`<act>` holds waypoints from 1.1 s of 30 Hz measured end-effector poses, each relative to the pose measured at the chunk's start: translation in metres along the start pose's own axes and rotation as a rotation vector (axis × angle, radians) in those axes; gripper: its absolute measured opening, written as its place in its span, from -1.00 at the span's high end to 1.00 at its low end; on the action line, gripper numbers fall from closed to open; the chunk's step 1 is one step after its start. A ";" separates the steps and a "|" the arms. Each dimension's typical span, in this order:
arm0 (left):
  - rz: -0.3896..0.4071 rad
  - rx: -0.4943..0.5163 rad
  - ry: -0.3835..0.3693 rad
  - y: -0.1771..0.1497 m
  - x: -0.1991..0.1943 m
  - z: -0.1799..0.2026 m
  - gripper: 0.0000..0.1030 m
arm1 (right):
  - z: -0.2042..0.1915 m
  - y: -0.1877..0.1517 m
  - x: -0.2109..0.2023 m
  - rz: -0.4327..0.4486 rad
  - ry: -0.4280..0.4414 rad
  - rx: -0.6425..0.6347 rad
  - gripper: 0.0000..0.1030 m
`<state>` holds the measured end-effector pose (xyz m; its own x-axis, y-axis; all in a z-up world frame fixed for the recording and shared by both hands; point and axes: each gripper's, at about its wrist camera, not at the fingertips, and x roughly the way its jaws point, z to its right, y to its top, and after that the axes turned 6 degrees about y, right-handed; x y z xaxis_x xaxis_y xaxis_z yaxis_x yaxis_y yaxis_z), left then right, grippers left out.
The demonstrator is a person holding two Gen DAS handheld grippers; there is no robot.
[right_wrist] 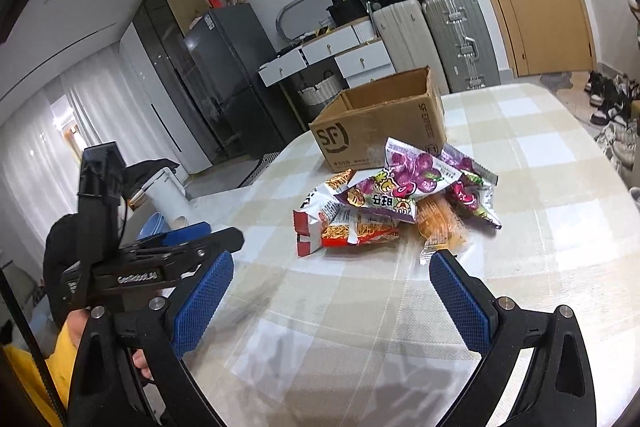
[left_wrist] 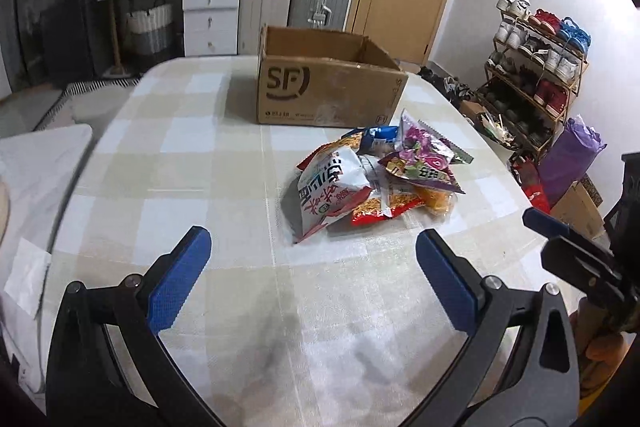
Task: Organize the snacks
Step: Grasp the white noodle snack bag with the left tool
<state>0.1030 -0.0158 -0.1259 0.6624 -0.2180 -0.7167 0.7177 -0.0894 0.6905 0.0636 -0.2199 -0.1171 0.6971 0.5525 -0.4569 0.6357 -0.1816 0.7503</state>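
On checked tablecloth (left_wrist: 192,163), snack packets (left_wrist: 372,179) heaped just before open cardboard box (left_wrist: 328,91), likely their destination; left gripper (left_wrist: 312,267) and right gripper (right_wrist: 332,291) both spread wide, empty.

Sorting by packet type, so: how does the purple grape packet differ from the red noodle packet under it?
The purple packet lies on top of the pile, crumpled and tilted; the red noodle packet lies lower, nearly flat on the table. The purple one shows grape pictures on white and purple; the red one shows yellow noodles. Both are sealed packets in one pile in front of the box, and neither gripper touches them.
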 end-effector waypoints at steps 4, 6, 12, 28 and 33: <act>-0.033 -0.021 -0.028 0.017 0.031 -0.003 -0.99 | 0.007 0.001 0.008 -0.009 0.008 0.010 -0.95; -0.050 -0.025 -0.046 0.033 0.051 -0.006 -0.99 | 0.009 0.002 0.009 -0.010 0.014 0.016 -0.95; -0.160 -0.078 -0.107 0.068 0.120 -0.011 -0.98 | 0.023 0.007 0.014 -0.017 0.018 0.044 -0.95; -0.265 -0.185 -0.194 0.075 0.223 -0.017 -0.66 | 0.037 0.032 0.028 -0.030 0.050 0.073 -0.95; -0.252 -0.185 -0.234 0.080 0.229 -0.013 -0.11 | 0.035 0.041 0.037 -0.039 0.058 0.082 -0.95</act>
<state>0.3147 -0.0598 -0.2362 0.4088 -0.4296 -0.8052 0.8924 0.0035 0.4513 0.1267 -0.2359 -0.1203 0.6526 0.6062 -0.4546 0.6886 -0.2241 0.6897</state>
